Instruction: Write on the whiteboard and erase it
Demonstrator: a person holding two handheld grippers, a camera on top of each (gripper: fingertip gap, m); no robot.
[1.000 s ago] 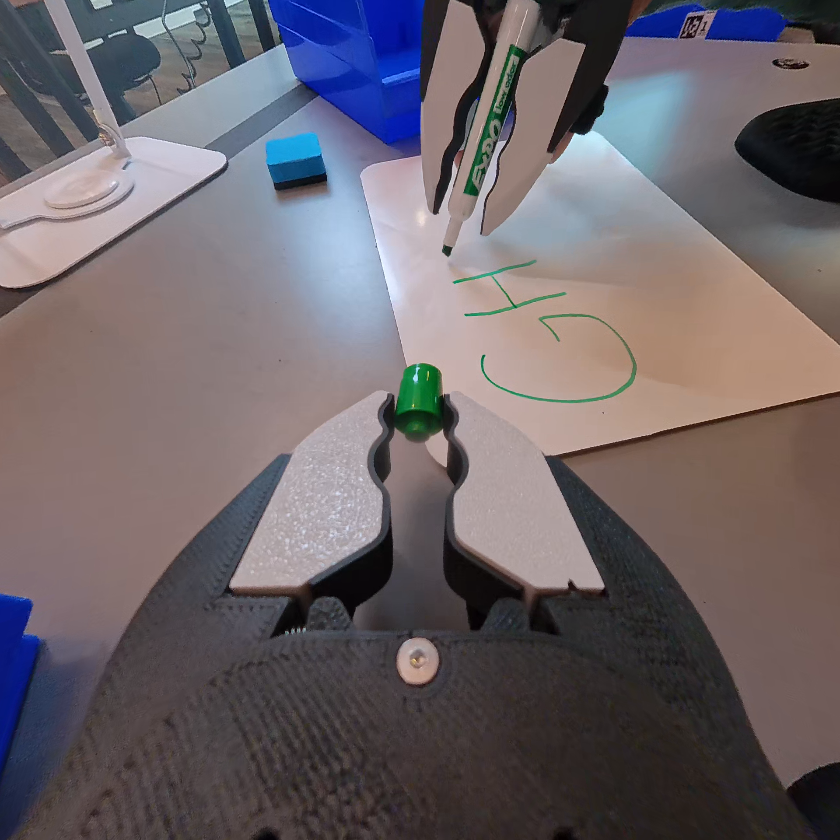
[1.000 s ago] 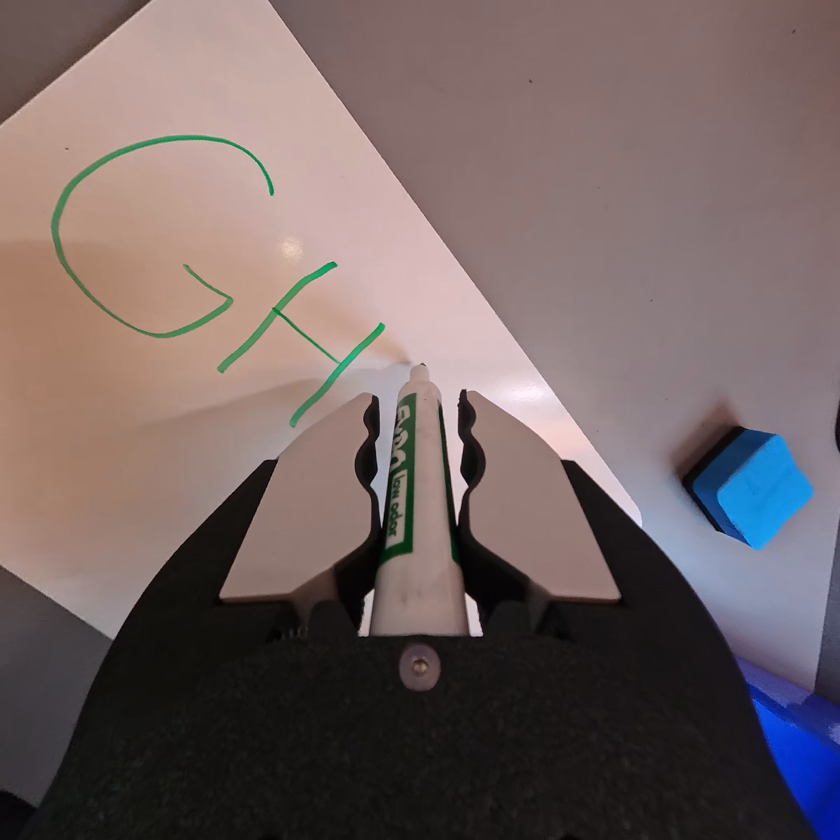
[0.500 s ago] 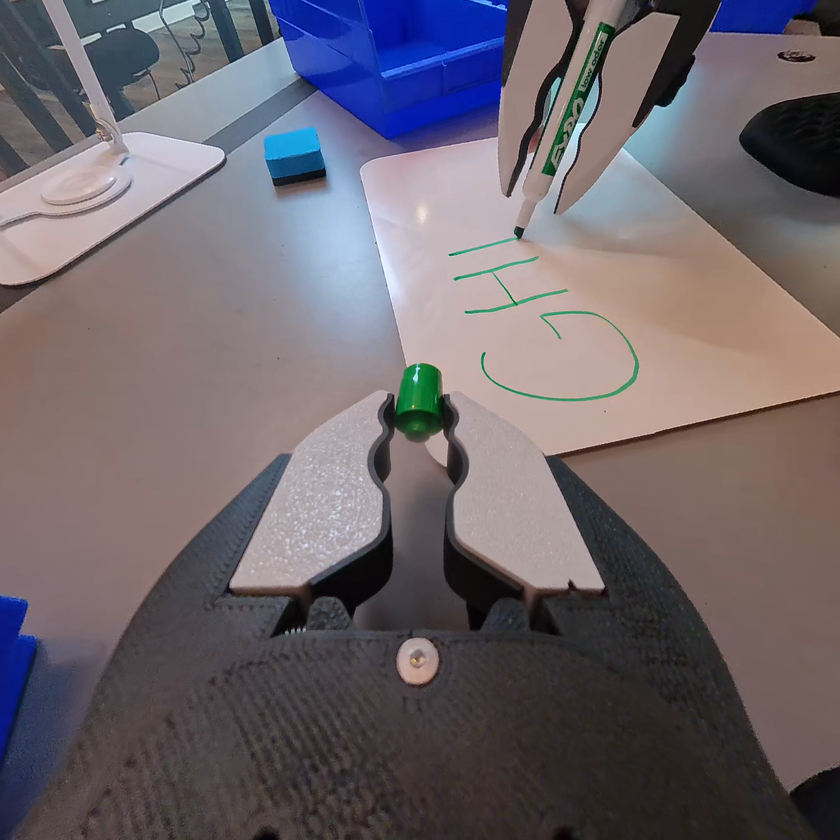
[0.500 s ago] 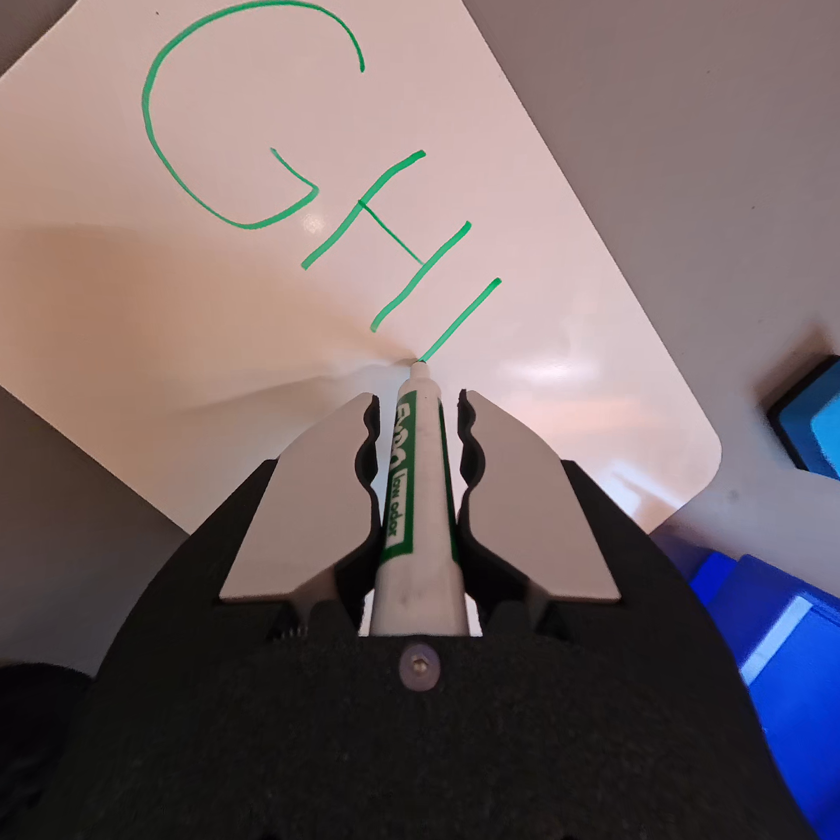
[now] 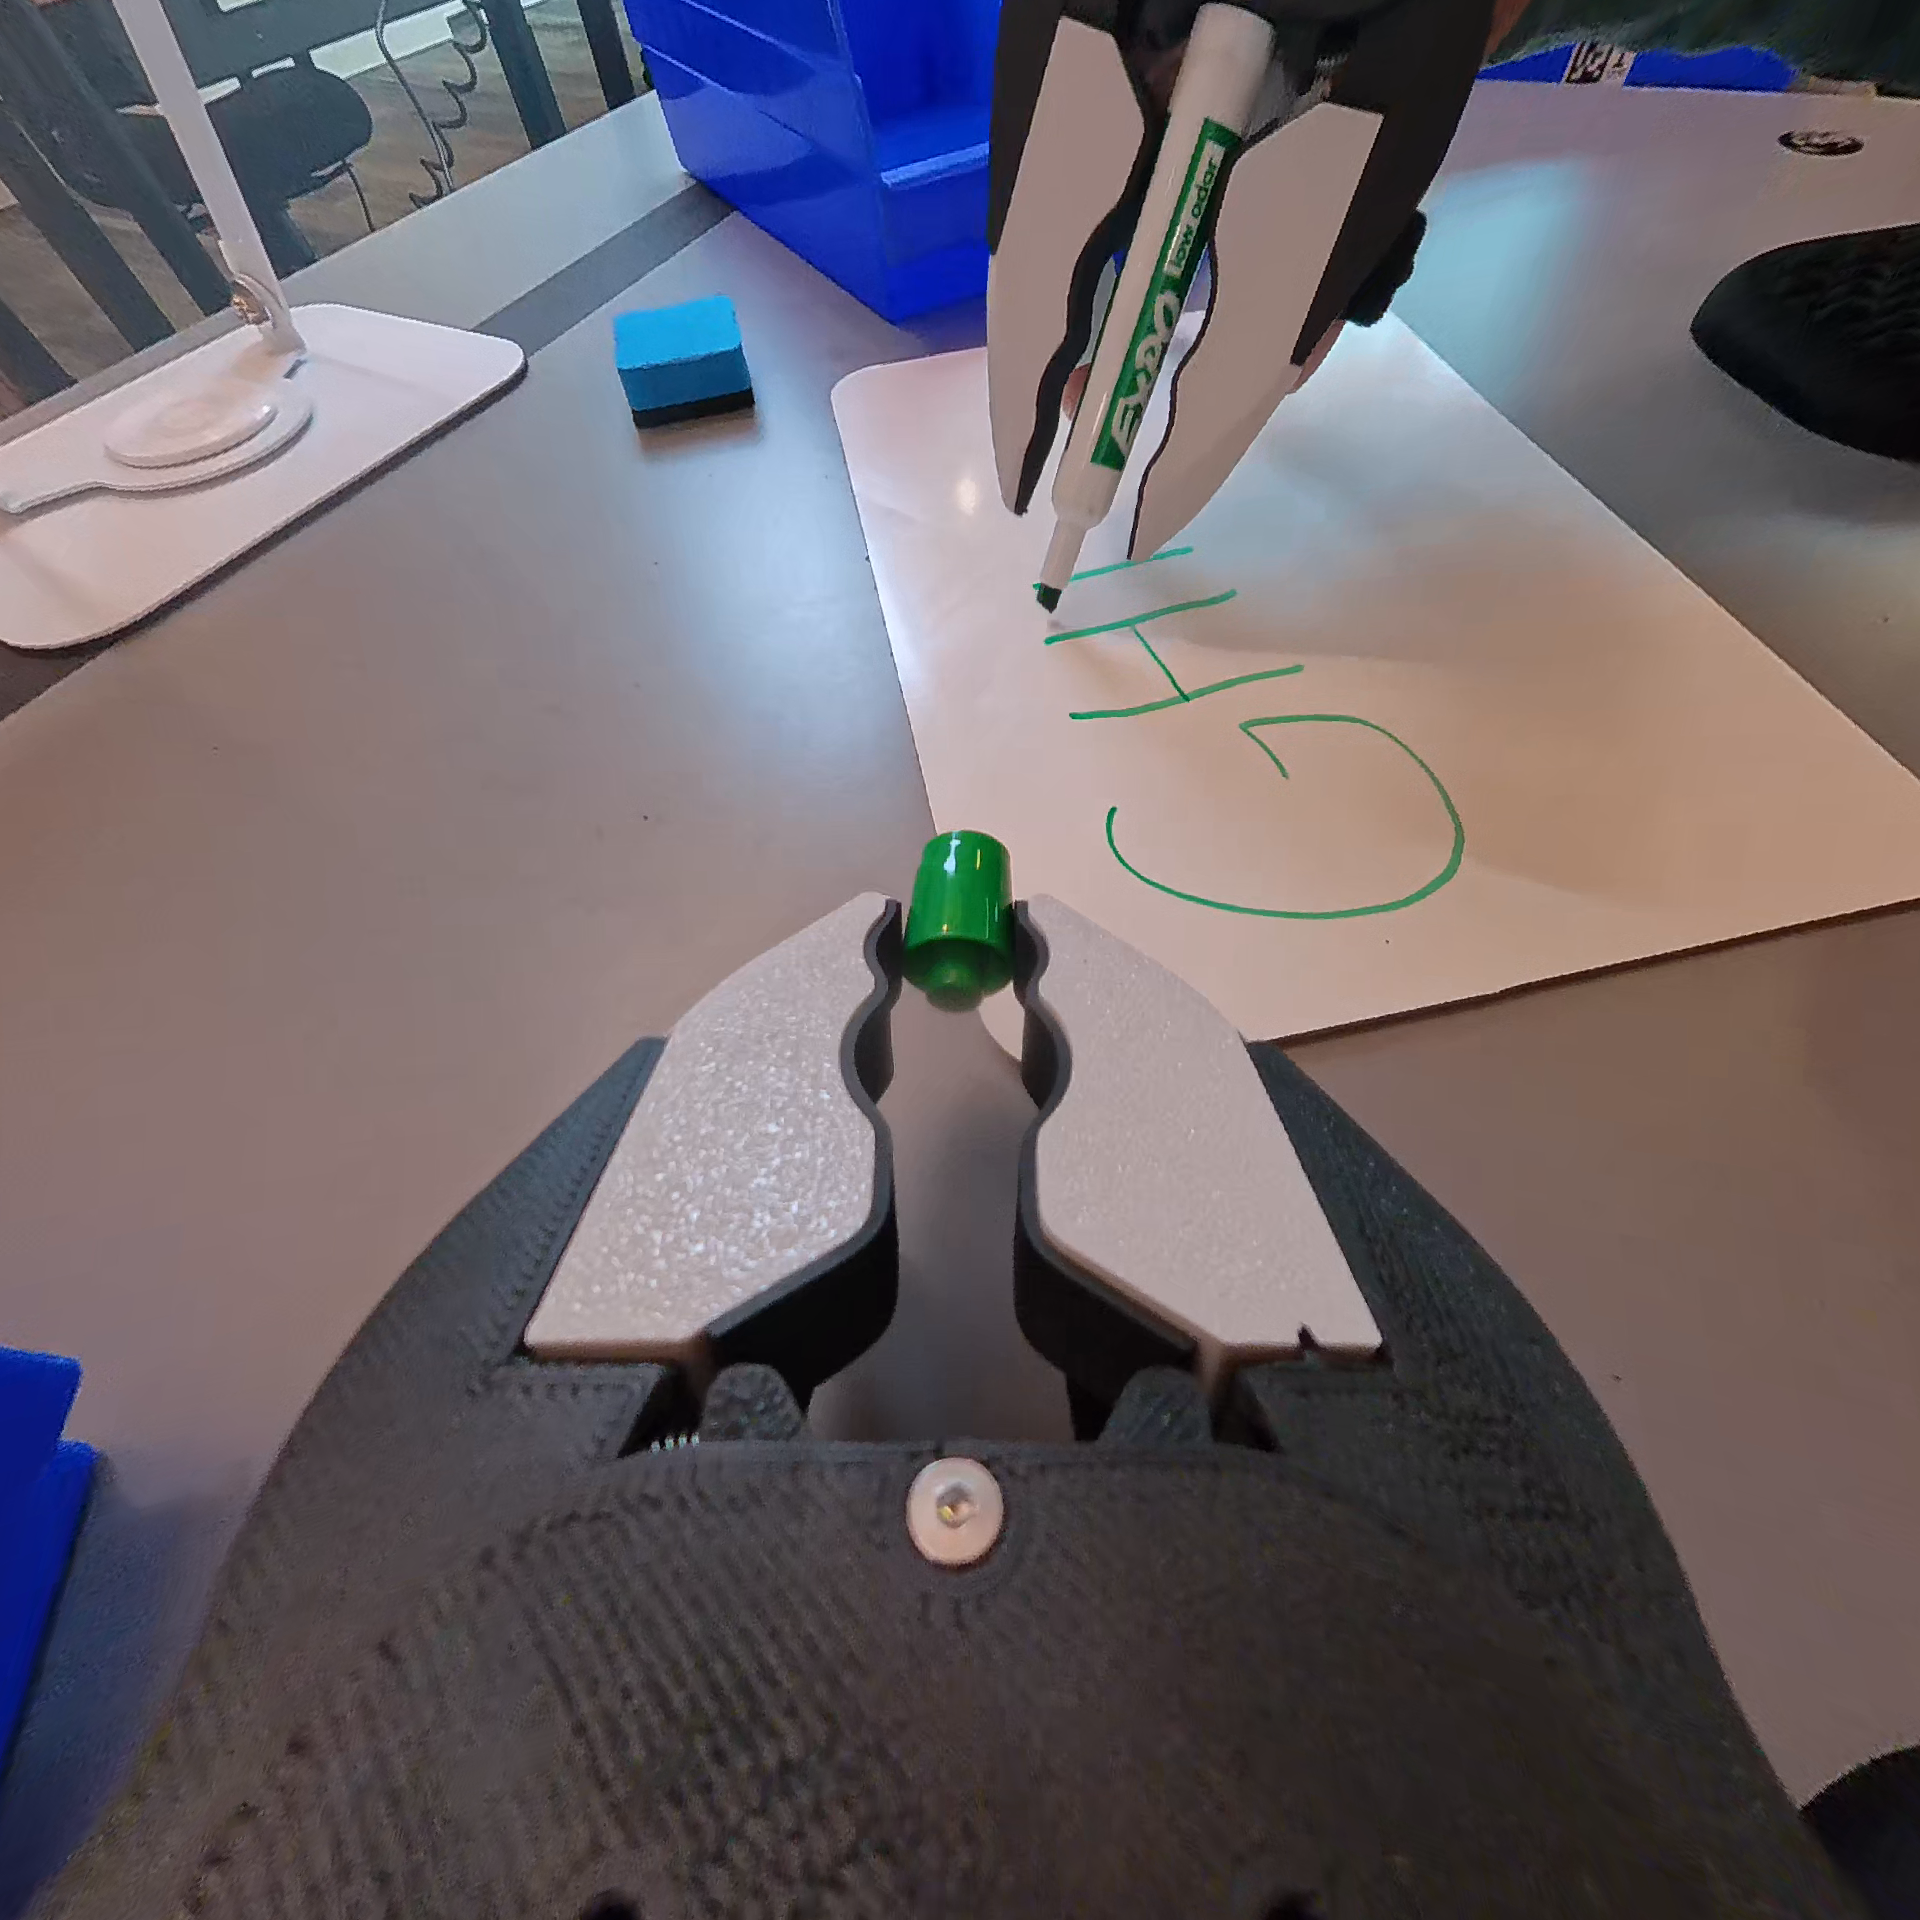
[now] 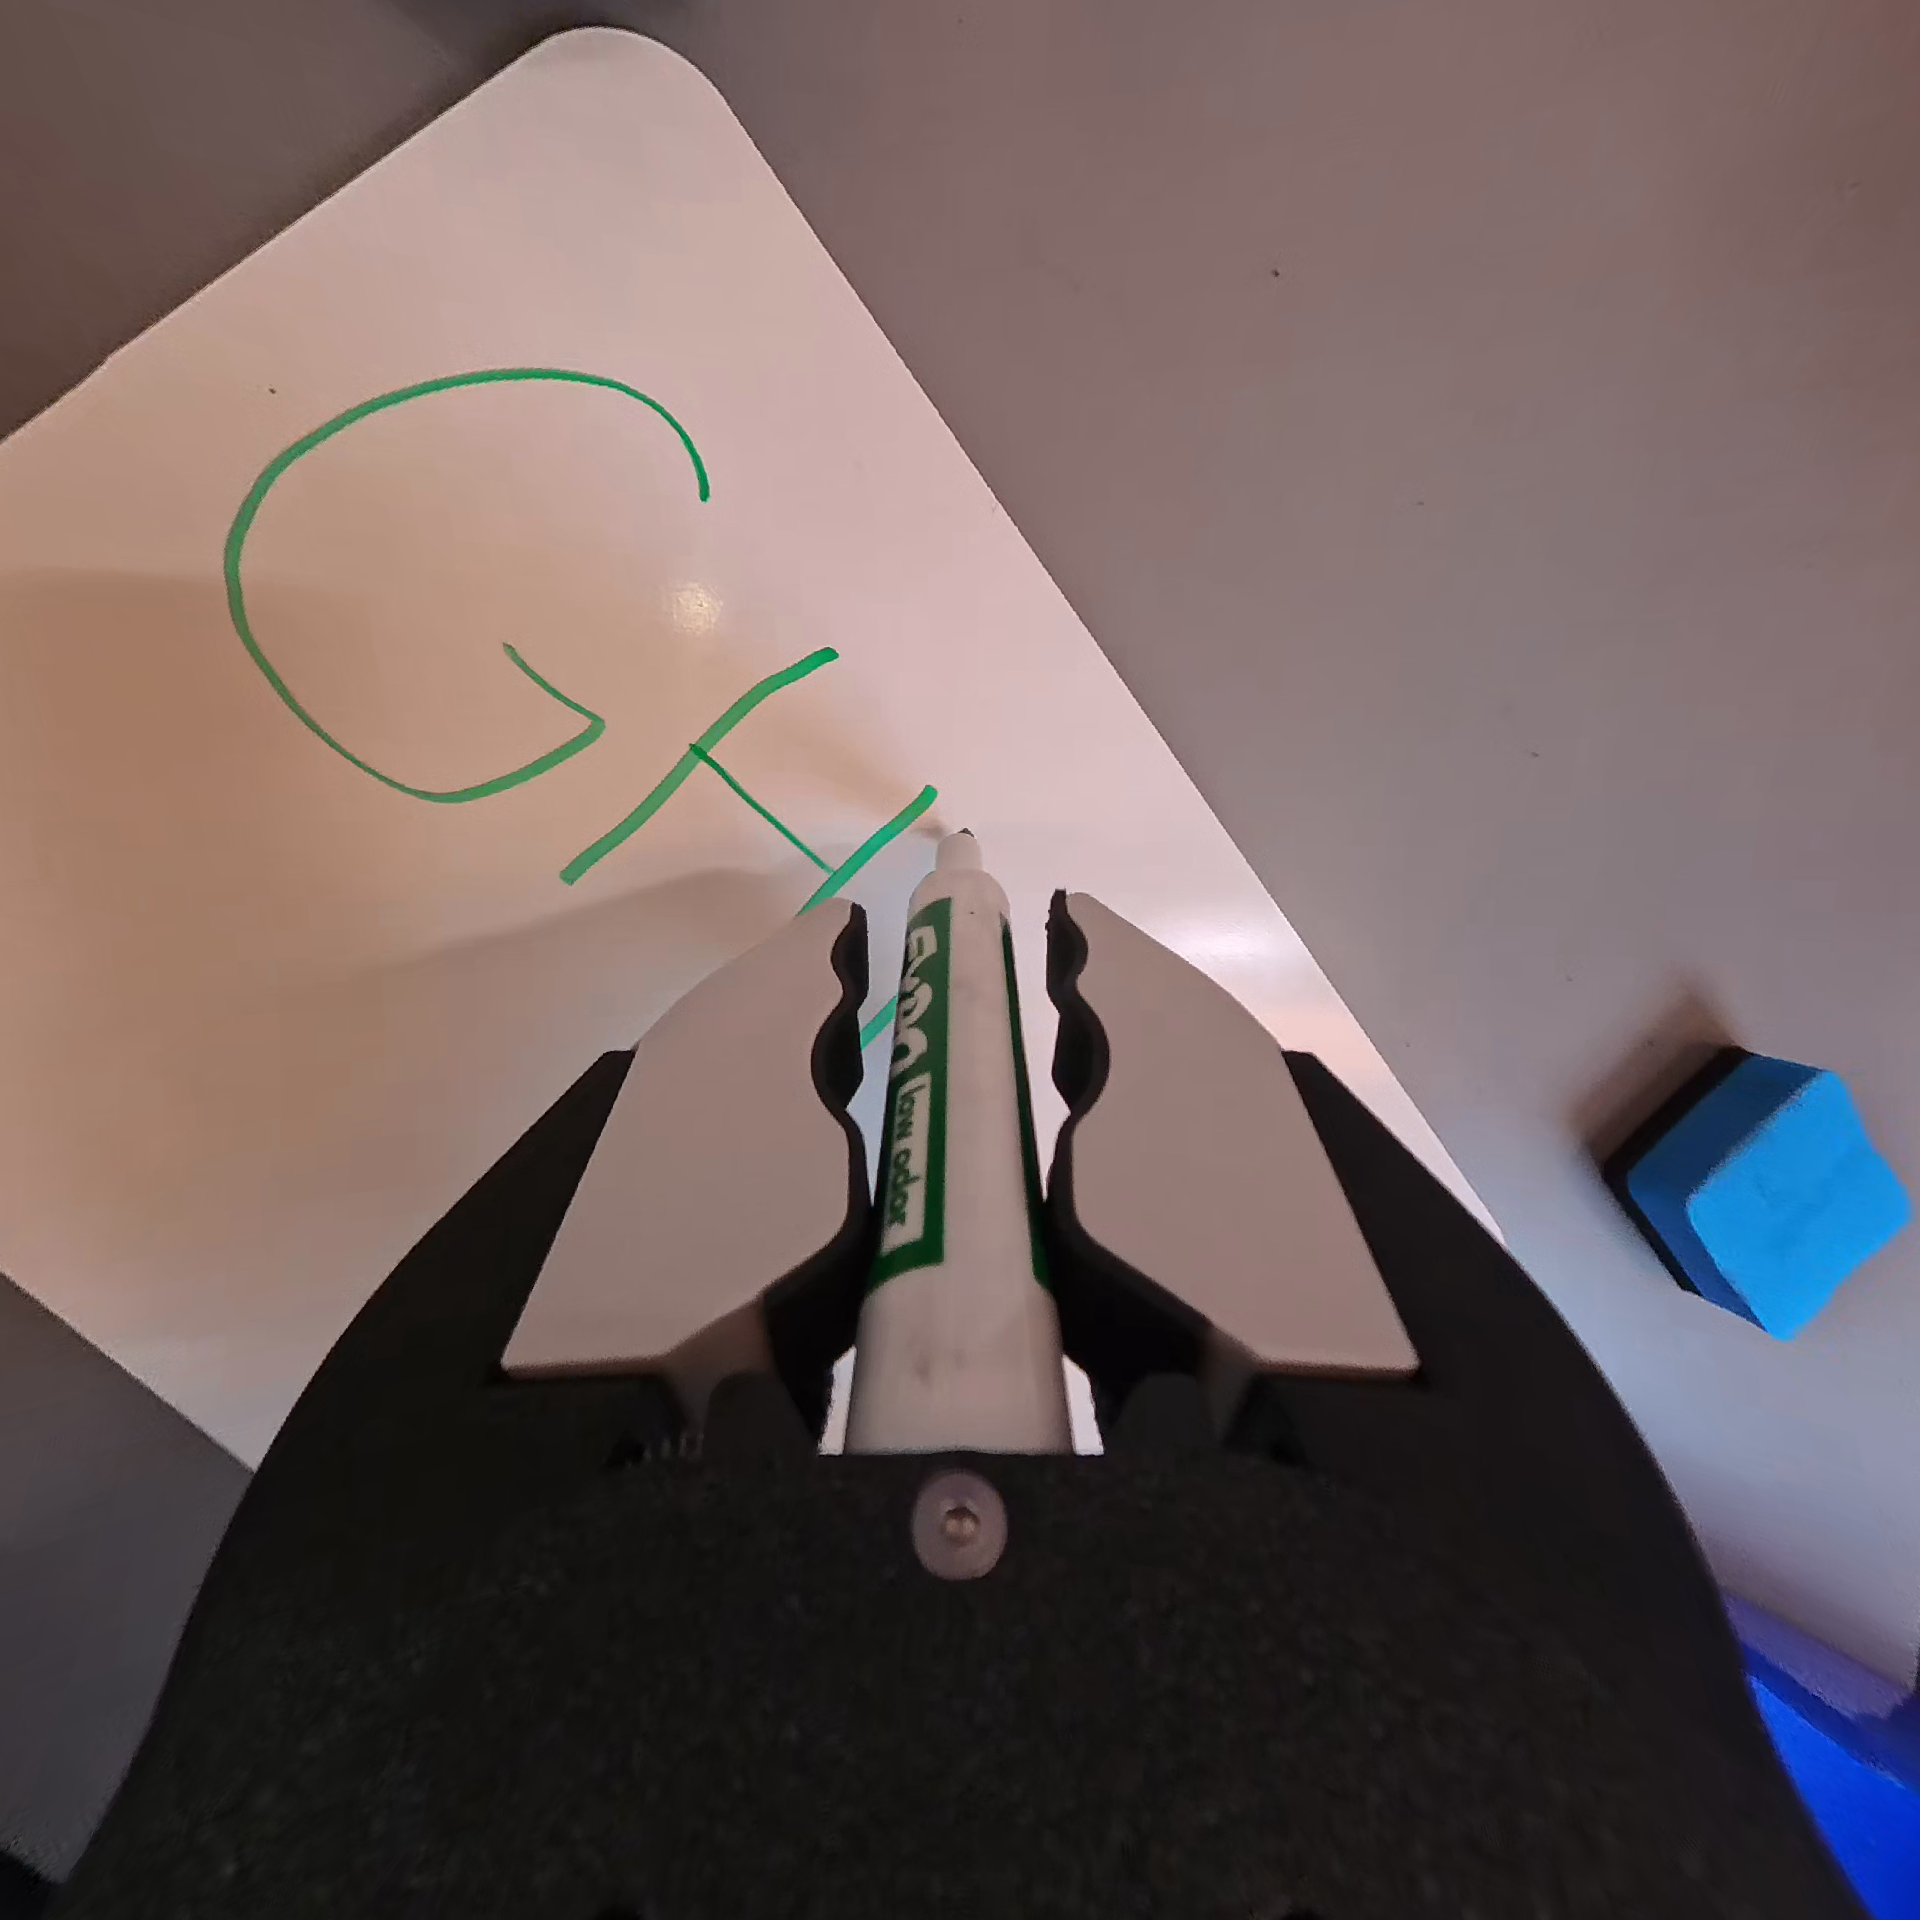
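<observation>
Over the thin white whiteboard sheet (image 5: 1455, 582), the right gripper (image 6: 956, 909) clamps a light, slick white-and-green plastic marker (image 6: 961, 1143) mid-barrel, tip seemingly touching, while the left gripper (image 5: 958, 914) pinches its small glossy green cap (image 5: 958, 904).

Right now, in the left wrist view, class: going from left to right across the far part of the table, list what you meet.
White lamp base → blue eraser → blue bin → right tongs holding the marker over the whiteboard → black textured object.
</observation>
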